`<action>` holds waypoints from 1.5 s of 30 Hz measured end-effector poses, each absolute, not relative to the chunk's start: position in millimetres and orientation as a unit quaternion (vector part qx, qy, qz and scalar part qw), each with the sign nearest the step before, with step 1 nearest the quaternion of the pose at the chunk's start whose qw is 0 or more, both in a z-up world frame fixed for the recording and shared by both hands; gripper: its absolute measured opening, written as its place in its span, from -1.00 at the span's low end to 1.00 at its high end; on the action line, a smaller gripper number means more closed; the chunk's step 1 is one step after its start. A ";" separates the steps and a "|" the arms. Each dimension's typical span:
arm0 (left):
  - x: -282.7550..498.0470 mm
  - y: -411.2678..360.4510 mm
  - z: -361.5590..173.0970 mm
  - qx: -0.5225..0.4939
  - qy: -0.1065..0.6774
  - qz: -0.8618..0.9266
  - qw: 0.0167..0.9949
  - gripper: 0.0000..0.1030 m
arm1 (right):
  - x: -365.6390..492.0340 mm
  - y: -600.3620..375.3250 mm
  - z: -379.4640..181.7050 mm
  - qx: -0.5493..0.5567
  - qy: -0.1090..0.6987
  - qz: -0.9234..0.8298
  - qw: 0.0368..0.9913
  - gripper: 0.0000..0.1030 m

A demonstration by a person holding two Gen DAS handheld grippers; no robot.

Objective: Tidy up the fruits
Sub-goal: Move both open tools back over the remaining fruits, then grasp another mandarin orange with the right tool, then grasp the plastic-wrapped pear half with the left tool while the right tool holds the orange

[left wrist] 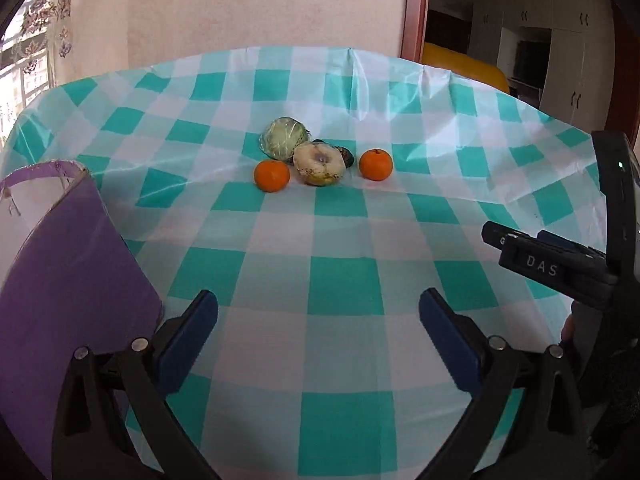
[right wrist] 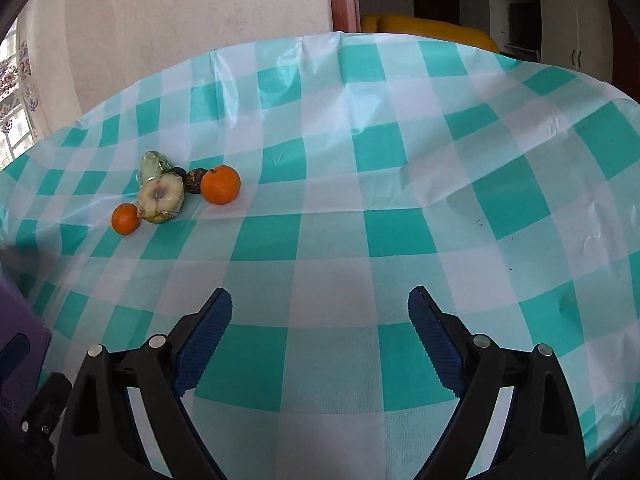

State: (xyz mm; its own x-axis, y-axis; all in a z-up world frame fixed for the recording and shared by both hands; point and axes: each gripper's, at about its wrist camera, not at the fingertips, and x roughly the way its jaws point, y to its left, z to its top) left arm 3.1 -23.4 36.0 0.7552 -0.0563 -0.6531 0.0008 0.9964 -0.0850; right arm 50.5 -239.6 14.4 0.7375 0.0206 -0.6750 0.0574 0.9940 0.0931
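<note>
A small pile of fruit lies mid-table: two oranges, one on the left and one on the right, a pale cut fruit in plastic wrap, a wrapped green round fruit behind it, and a dark fruit. My left gripper is open and empty, well short of the pile. My right gripper is open and empty, with the pile far to its left. The right gripper also shows in the left wrist view.
A purple bin stands at the table's near left, beside my left gripper; its corner shows in the right wrist view. A teal-and-white checked tablecloth covers the table. A pink wall and a doorway lie behind.
</note>
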 end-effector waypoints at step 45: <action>191.7 -55.1 3.9 -0.060 0.441 0.027 0.895 0.64 | 221.9 -231.8 7.9 0.228 0.353 0.152 0.894 -0.13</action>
State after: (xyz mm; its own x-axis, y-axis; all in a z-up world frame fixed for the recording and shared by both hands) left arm 191.7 -55.1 3.9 0.6090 -0.0045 -0.7932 -0.1008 0.9914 -0.0830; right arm 221.9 -231.8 7.9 0.7040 0.4331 -0.5629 -0.1110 0.8499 0.5151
